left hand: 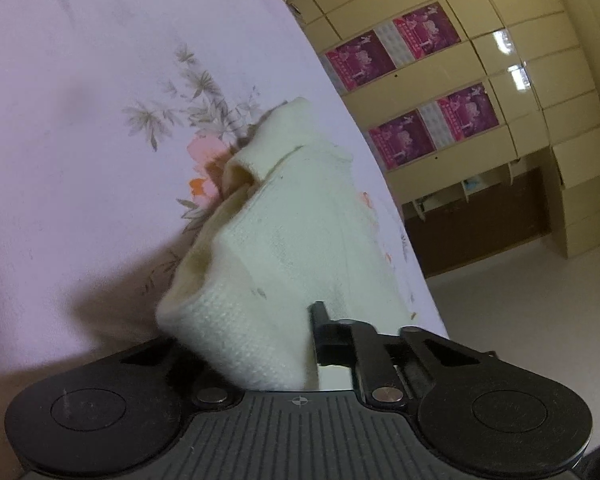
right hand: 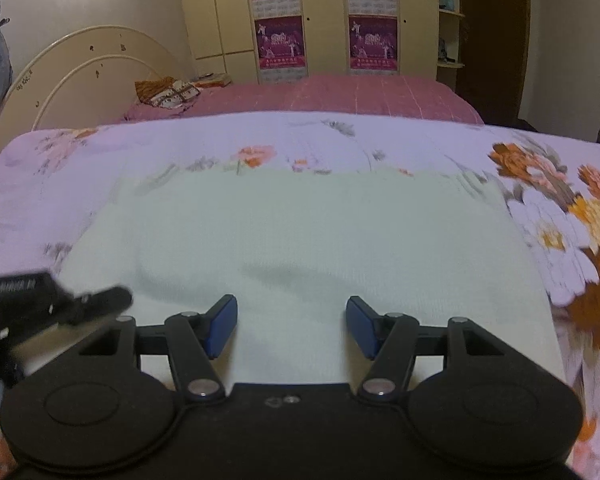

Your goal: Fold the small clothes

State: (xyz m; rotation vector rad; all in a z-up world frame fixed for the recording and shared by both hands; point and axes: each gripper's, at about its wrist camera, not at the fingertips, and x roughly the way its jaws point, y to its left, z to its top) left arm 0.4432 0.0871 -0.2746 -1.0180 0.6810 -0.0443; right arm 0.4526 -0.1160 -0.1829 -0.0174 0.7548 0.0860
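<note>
Left gripper [left hand: 318,332] is closed on the garment [left hand: 284,240]: I see its fingers pinched together on the near edge of the cream knit cloth, and the cloth rises from the jaws in a bunched, lifted fold. At the top of this fold a ribbed collar [left hand: 272,136] stands open. Under it lies the sheet [left hand: 100,80], pale lilac with printed flowers.

From the right wrist camera, the right gripper [right hand: 292,324] is about half open and holds nothing. Its blue pads [right hand: 220,326] stand apart over the garment [right hand: 300,232], which lies flat and wide on the sheet [right hand: 560,220], directly ahead of the jaws. I cannot tell if the pads touch the cloth. At the left edge the left gripper [right hand: 100,300] appears blurred, on the garment's left border.

Behind the bed stands a wardrobe [right hand: 324,20] with magenta posters.
</note>
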